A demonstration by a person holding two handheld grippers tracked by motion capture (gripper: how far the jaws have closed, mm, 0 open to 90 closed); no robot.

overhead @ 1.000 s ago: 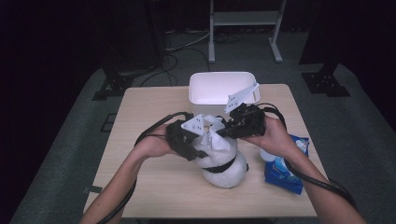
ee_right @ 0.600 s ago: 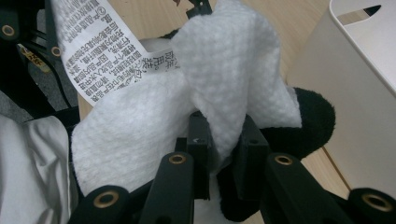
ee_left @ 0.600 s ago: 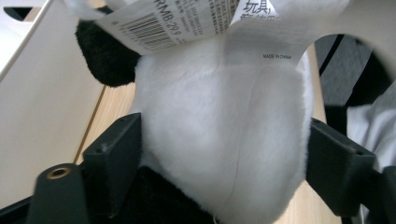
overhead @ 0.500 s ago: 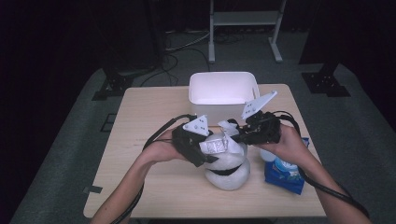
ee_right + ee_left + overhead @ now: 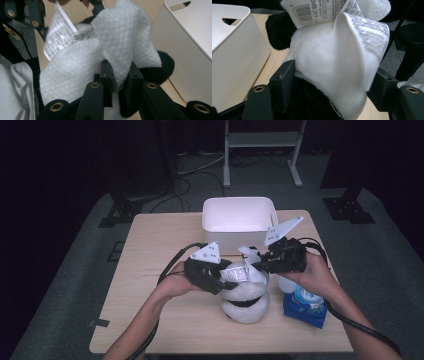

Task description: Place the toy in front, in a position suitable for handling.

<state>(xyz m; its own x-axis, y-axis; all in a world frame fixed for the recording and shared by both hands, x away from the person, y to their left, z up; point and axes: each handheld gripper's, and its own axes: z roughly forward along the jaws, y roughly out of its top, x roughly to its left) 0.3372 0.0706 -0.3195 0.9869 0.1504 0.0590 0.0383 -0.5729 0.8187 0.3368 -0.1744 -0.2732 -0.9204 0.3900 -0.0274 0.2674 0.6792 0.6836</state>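
A black and white plush toy [image 5: 245, 304] lies on the table [image 5: 150, 270] in front of the person. My left gripper [image 5: 226, 278] comes at it from the left. Its jaws have just been closing, and the toy's white part [image 5: 332, 57] now fills the gap with both pads against it. A printed paper tag [image 5: 317, 10] hangs from the toy above the jaws. My right gripper [image 5: 258, 263] sits at the toy's upper right, shut on a white textured wipe [image 5: 120, 37] that stands up from its jaws [image 5: 120, 80] beside the tag [image 5: 60, 32].
A white plastic bin [image 5: 237, 200] stands at the back middle of the table, close behind both grippers. A blue packet of wipes [image 5: 305, 302] lies under the right forearm near the table's right edge. Cables trail from both grippers.
The right gripper with the wipe has shifted a little to the right and towards the person, away from the bin. The left gripper has stayed at the toy.
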